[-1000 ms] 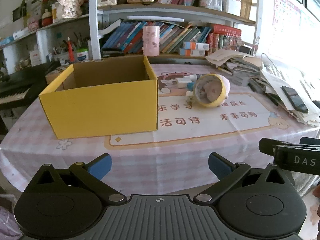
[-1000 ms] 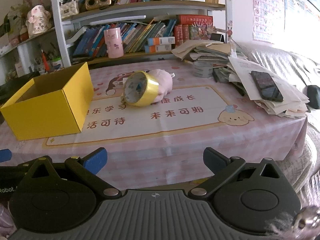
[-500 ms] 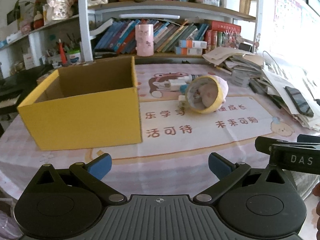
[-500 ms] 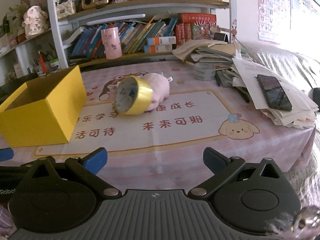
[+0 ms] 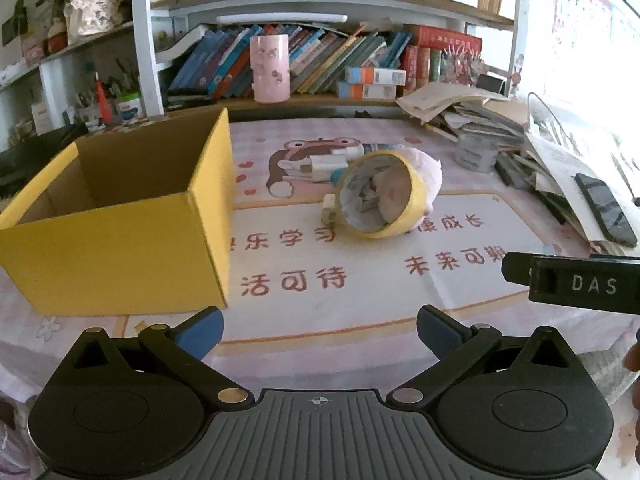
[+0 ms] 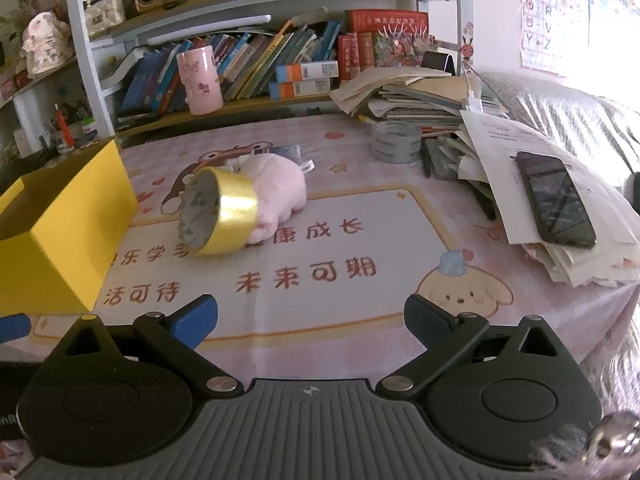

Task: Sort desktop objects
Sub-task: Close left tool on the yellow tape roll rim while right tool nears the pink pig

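An open yellow cardboard box (image 5: pixel 120 248) (image 6: pixel 60 236) stands on the left of the table. To its right a roll of yellow tape (image 5: pixel 404 216) (image 6: pixel 234 212) leans on a pink plush toy (image 5: pixel 430 172) (image 6: pixel 280 188), with small white items (image 5: pixel 320 164) behind. My left gripper (image 5: pixel 320 330) is open near the table's front edge, with nothing between its fingers. My right gripper (image 6: pixel 310 320) is open too, short of the tape roll; its black body (image 5: pixel 576 286) shows at the right of the left wrist view.
A grey tape roll (image 6: pixel 396 142), piled papers (image 6: pixel 420 92) and a black phone (image 6: pixel 556 200) on loose sheets crowd the right side. A bookshelf with a pink cup (image 5: pixel 270 68) runs behind the table. The printed mat (image 6: pixel 320 272) lies between grippers and toy.
Both grippers have moved forward over the table towards the tape roll and plush toy, which look larger now. The left view has swung right, so the box sits further left. Both stay open.
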